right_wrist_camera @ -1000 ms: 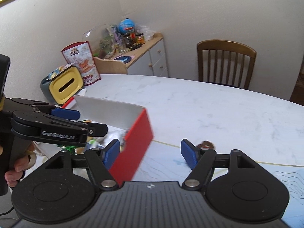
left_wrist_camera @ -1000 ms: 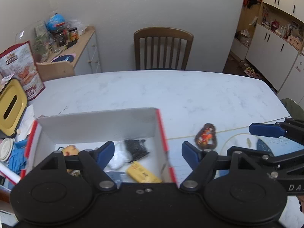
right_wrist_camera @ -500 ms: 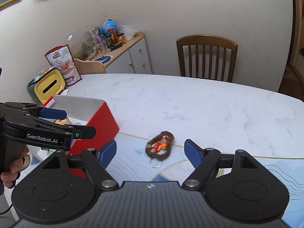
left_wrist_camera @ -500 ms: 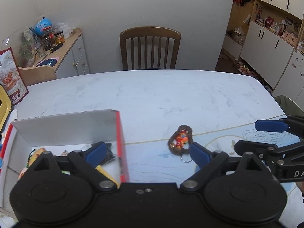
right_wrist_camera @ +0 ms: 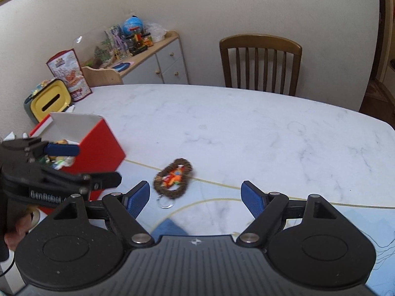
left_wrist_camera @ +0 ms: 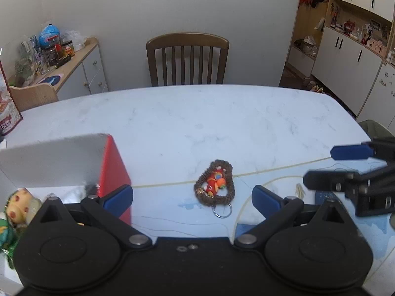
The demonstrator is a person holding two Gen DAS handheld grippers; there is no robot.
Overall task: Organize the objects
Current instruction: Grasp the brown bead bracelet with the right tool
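From the left wrist, my left hand-held gripper (left_wrist_camera: 192,198) is spread wide and empty above the table (left_wrist_camera: 197,123), the beaded keychain (left_wrist_camera: 214,185) lying between its fingers, the red box (left_wrist_camera: 108,170) to the left. From the right wrist, my right hand-held gripper (right_wrist_camera: 196,196) is likewise spread and empty, the keychain just beyond its left finger (right_wrist_camera: 137,198).

Wooden chair (left_wrist_camera: 187,59) against white wall (left_wrist_camera: 172,7)
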